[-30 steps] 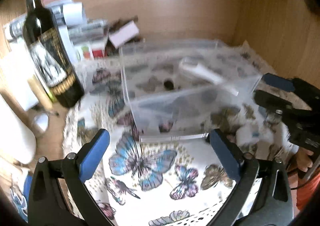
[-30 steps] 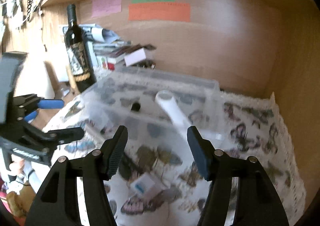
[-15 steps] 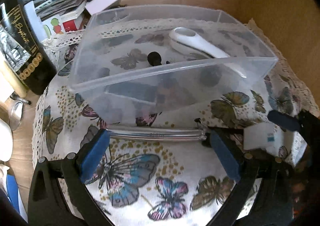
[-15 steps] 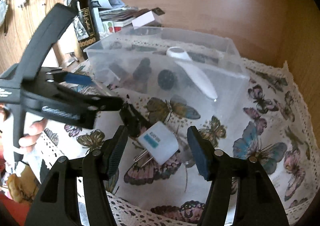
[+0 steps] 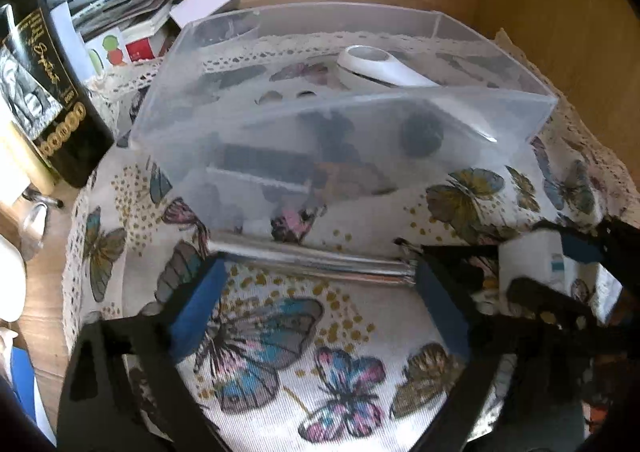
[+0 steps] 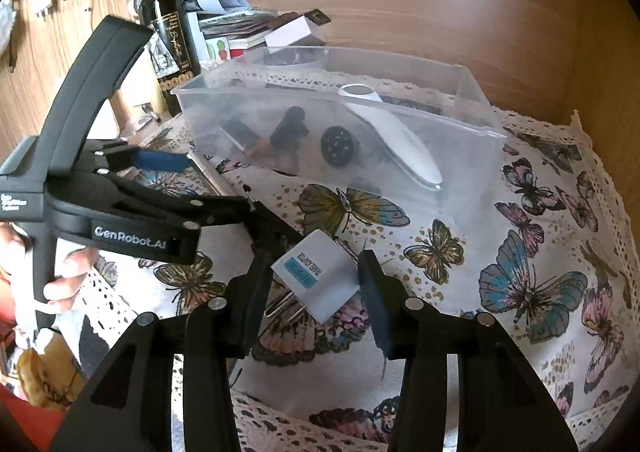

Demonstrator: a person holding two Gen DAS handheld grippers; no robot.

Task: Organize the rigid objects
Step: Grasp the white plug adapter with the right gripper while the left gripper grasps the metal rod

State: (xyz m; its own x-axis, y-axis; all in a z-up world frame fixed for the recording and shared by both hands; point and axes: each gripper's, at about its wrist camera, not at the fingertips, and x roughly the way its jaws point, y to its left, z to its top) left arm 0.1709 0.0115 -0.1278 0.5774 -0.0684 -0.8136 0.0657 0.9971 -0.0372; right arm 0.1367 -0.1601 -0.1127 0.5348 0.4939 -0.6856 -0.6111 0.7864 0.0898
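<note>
Left tool: its jaws have just been closing and are set at the two ends of a slim silver metal pen that lies crosswise between the blue pads; whether the pads press on the pen cannot be told.
Right tool: its jaws have just been closing and are brought in around a white plastic travel adapter with a blue label; the near corners of the adapter are met or almost met by the dark pads, but a firm grip cannot be told.
Adapter: laid tilted on the cloth between the right tool's fingers, with its metal prongs pointed back toward the tool.
Pen: laid on the cloth just ahead of the left tool's fingertips and just in front of the bin's near wall.
Bin: a clear plastic rectangular storage bin is stood ahead of both tools; inside it a white long-handled plastic device, a black round perforated piece and other dark items are seen.
Surface: the tabletop is covered by a white butterfly-print cloth with a lace edge.
Background: a dark glass wine bottle with a gold-trimmed label is stood beyond the bin to the left, beside a stack of papers and small boxes.
Person: fingers of a hand are wrapped on the left tool's handle, seen in the right wrist view.
</note>
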